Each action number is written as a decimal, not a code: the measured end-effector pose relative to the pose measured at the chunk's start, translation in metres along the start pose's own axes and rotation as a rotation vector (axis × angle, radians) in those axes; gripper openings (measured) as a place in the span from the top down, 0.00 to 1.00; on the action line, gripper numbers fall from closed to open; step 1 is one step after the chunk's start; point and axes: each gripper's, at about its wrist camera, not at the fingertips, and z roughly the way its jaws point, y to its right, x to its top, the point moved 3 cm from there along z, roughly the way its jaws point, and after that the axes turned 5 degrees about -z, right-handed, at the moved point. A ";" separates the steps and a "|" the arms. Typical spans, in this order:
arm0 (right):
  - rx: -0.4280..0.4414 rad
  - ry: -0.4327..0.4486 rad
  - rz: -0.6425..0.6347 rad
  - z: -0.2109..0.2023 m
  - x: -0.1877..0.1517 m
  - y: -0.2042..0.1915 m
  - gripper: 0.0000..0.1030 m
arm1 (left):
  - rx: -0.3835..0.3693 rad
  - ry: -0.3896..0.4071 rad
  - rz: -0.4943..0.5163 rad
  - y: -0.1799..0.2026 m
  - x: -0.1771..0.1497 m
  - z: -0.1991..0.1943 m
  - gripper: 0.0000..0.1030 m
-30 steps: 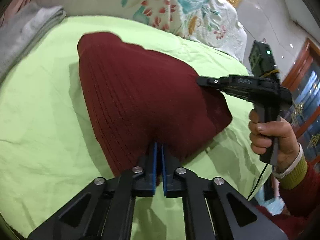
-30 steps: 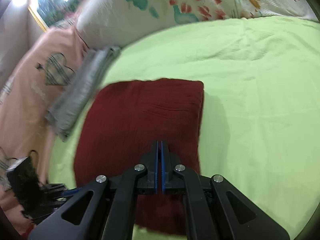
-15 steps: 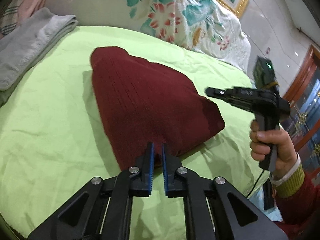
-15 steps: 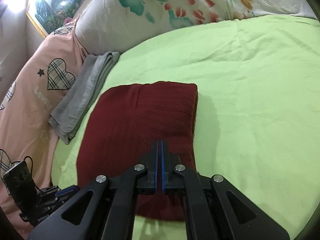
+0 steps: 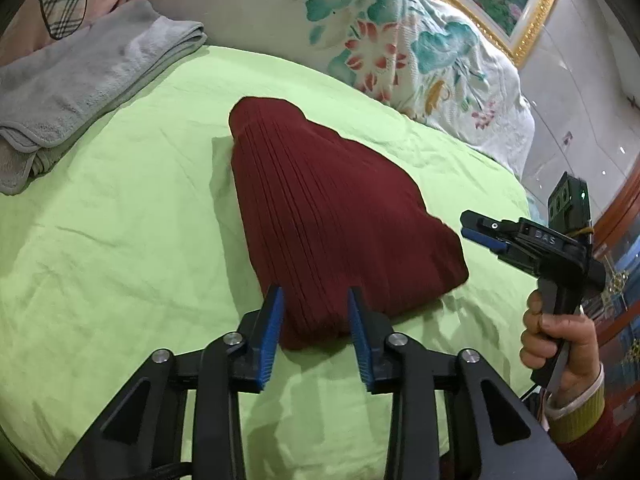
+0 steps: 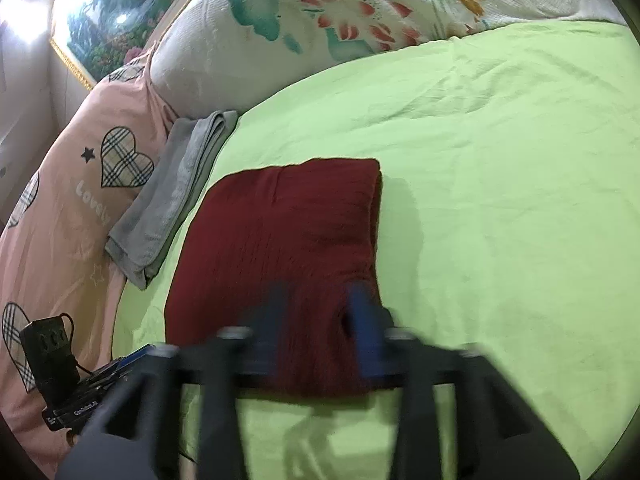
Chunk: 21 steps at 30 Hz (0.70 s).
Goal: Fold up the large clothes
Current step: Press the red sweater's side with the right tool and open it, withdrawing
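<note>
In the left wrist view, the left gripper point(image 5: 316, 328) has just been opening; its blue pads point(image 5: 272, 330) stand apart on either side of the near corner of the folded red sweater point(image 5: 336, 216) without pressing it, so it holds nothing. The sweater lies flat on the green sheet point(image 5: 120, 248), near the middle of the bed. A folded grey towel point(image 5: 80, 84) lies at the far left, and a floral pillow point(image 5: 380, 40) beyond. At the right, a hand point(image 5: 556, 344) holds the right gripper point(image 5: 480, 232) just off the sweater's right corner, jaws parted and empty. In the right wrist view, the right gripper point(image 6: 320, 320) is blurred; its jaws have just been opening and stand wide over the sweater's point(image 6: 288, 240) near edge, with no grip on it. The towel point(image 6: 176, 192) lies just left of the sweater, against a pink quilt point(image 6: 60, 240). The left gripper point(image 6: 120, 364) shows at the lower left.
</note>
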 end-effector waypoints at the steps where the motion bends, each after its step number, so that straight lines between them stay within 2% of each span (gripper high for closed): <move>1: 0.000 0.011 -0.003 0.003 0.004 0.002 0.46 | 0.007 0.002 -0.002 0.001 0.003 0.001 0.62; 3: 0.001 0.009 0.005 0.017 0.017 0.009 0.46 | 0.033 0.004 -0.003 0.001 0.014 0.007 0.59; 9: 0.019 -0.073 0.081 0.080 0.051 0.037 0.46 | 0.100 -0.017 -0.037 0.002 0.047 0.033 0.54; 10: 0.037 -0.094 0.097 0.091 0.055 0.041 0.57 | 0.096 -0.025 -0.049 0.001 0.051 0.038 0.54; 12: 0.062 -0.120 0.108 0.106 0.061 0.043 0.93 | 0.098 -0.045 -0.066 0.002 0.060 0.048 0.53; 16: 0.063 -0.019 0.083 0.086 0.070 0.035 0.93 | 0.201 -0.042 -0.036 0.006 0.069 0.061 0.51; 19: -0.010 -0.084 0.055 0.103 0.060 0.038 0.92 | 0.219 -0.070 -0.033 0.003 0.067 0.081 0.45; 21: -0.009 -0.114 0.076 0.111 0.054 0.044 0.90 | 0.218 -0.070 -0.034 0.002 0.067 0.082 0.44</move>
